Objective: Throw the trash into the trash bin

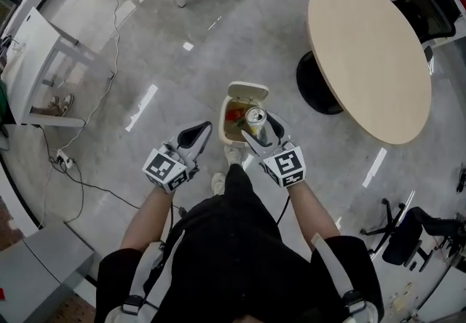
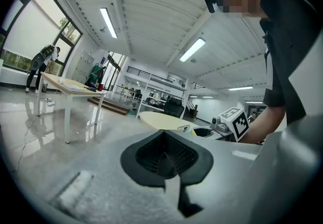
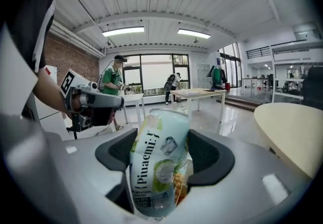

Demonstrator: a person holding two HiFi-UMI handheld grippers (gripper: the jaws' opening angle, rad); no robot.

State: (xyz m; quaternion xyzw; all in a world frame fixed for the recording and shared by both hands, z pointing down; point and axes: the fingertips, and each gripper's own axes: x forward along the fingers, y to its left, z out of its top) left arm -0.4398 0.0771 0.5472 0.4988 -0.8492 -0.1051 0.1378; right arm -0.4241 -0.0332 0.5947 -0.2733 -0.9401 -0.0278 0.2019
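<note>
Above glossy floor (image 1: 218, 30), gripped can (image 1: 255, 116) in right gripper (image 1: 256, 132) over open trash bin (image 1: 225, 116), with left gripper (image 1: 196, 135) closed, empty; could have clipped its rim if released off-centre.

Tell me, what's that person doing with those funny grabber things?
A person is standing on a shiny floor with a gripper in each hand, throwing trash away. The right gripper is clamped on a drink can and, seen from the head camera, holds it over the open trash bin by the person's feet. The bin's lid is flipped up and some colourful trash already lies inside. The left gripper is shut and holds nothing. The can has not been dropped yet.
</note>
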